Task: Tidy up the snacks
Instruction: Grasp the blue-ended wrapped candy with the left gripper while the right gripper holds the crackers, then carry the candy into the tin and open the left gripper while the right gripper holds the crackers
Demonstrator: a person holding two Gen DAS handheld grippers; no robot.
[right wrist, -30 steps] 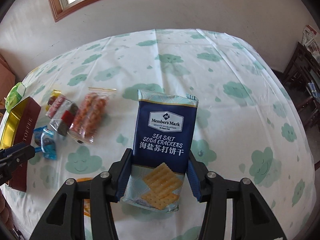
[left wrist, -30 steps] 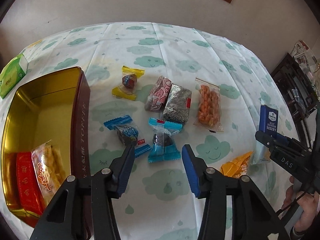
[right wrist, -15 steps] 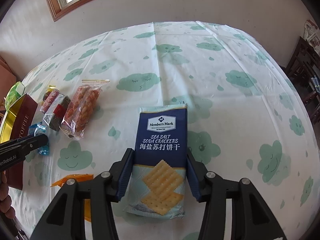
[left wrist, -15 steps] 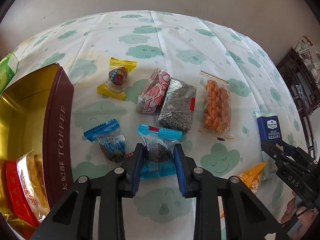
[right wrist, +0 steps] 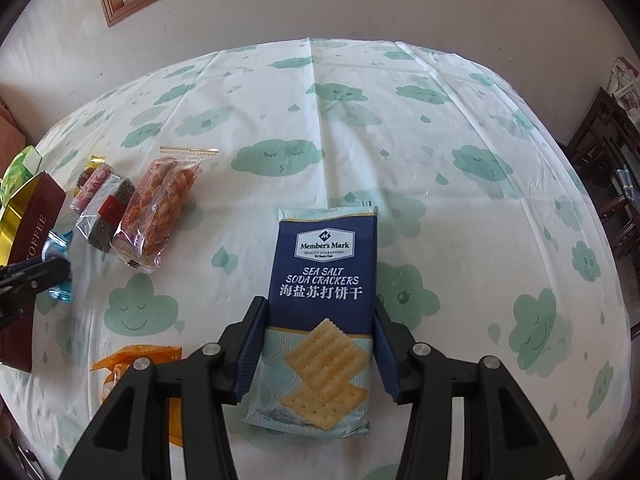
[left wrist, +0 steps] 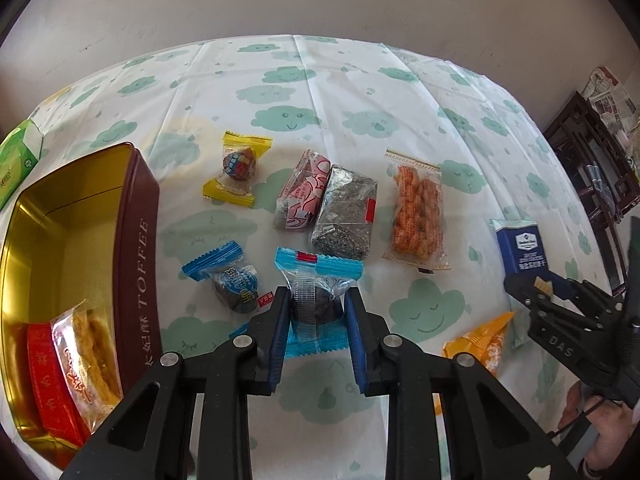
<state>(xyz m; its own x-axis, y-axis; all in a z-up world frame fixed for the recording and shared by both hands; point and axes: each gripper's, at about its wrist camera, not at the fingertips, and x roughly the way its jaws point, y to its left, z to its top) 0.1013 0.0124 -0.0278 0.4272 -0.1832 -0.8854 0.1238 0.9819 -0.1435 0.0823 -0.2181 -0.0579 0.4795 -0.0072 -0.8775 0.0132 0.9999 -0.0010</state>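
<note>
My left gripper [left wrist: 316, 300] is shut on a light-blue wrapped snack [left wrist: 318, 272] that lies on the cloud-print tablecloth, its pads pressing the dark lump inside. To its left stands the open gold tin [left wrist: 134, 216] marked TOFFEE, holding a red pack [left wrist: 48, 380] and a clear bag of yellow sticks [left wrist: 92, 352]. My right gripper [right wrist: 319, 308] is shut on a dark-blue soda cracker pack [right wrist: 324, 256], low over the cloth. In the left wrist view that gripper [left wrist: 532, 292] and the cracker pack [left wrist: 520, 244] sit at the far right.
Loose on the cloth lie a yellow wrapped candy [left wrist: 238, 168], a pink pack [left wrist: 304, 196], a dark grainy pack [left wrist: 346, 216], an orange snack bag [left wrist: 418, 212], a blue wrapped candy [left wrist: 230, 284] and an orange packet [left wrist: 480, 340]. A green box [left wrist: 16, 160] lies beyond the tin; dark furniture [left wrist: 592, 168] stands right.
My left gripper has moved forward over the light-blue snack and closed from open onto it. The right gripper has kept its grip on the cracker pack and hardly moved.
</note>
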